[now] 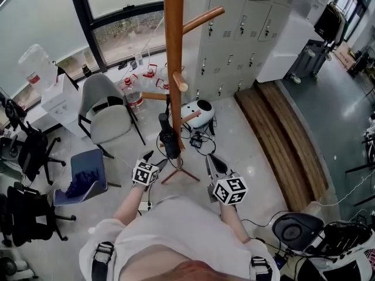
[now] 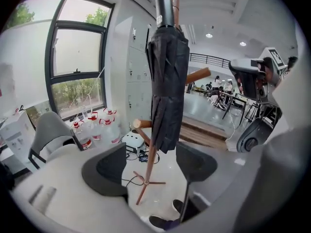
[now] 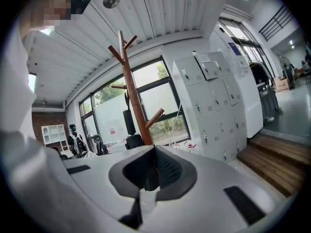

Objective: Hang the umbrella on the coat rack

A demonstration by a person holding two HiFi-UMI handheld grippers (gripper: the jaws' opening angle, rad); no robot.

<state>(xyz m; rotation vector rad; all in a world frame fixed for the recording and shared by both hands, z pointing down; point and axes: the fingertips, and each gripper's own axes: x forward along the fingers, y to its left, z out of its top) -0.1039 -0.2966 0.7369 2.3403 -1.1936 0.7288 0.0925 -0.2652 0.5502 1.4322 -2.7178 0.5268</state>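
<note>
The folded black umbrella [image 1: 169, 136] hangs upright against the pole of the wooden coat rack [image 1: 174, 51], low on it. In the left gripper view the umbrella [image 2: 167, 81] hangs from near the top of the frame, beyond the jaws and free of them. My left gripper [image 1: 147, 156] [image 2: 153, 164] is open, its pads wide apart with nothing between them, just short of the umbrella. My right gripper [image 1: 214, 164] [image 3: 154, 165] is shut and empty, a little to the right of the rack's feet. The right gripper view shows the coat rack [image 3: 132, 96] and the umbrella [image 3: 129, 122] ahead.
A grey chair [image 1: 108, 113] and a blue-seated chair [image 1: 88, 174] stand to the left. Water bottles [image 1: 132, 92], a white device [image 1: 196, 113] and cables lie behind the rack. Grey lockers [image 1: 246, 28] and a wooden step [image 1: 281, 133] are on the right.
</note>
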